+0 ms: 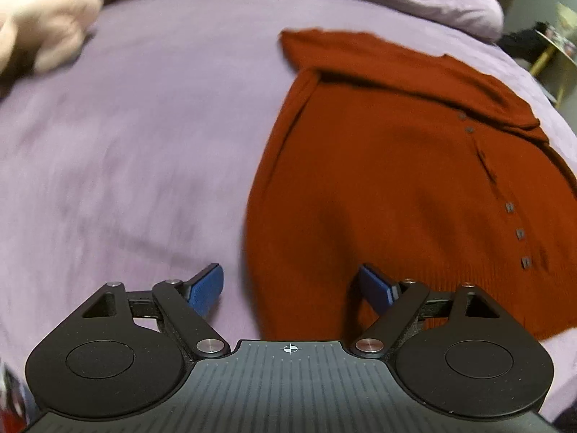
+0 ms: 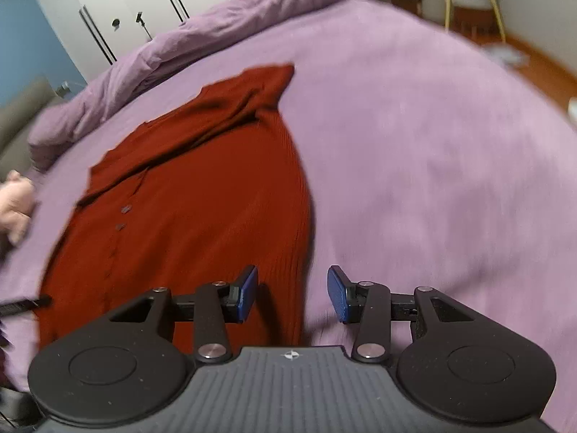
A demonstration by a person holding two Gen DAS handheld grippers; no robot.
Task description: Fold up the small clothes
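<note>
Rust-red knit, our cardigan (image 1: 378,180) lies flat on the lilac bed (image 1: 126,144), buttons up, both sleeves crossed over the chest. It looks soft, light and floppy, likely to sag and stretch, so we judge the ribbed hem corners the best hold. Our left claw (image 1: 292,290) hangs released over its left edge; our right claw (image 2: 293,294) is parted and empty at the right edge. A pink plush toy (image 1: 47,32) sits well apart.

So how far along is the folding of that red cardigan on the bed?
Early stage. Done: the red cardigan lies flat on the purple bedspread, its sleeves laid across the top. In hand: nothing; the left gripper and right gripper are open near the hem, holding no fabric. Left: folding the body.
</note>
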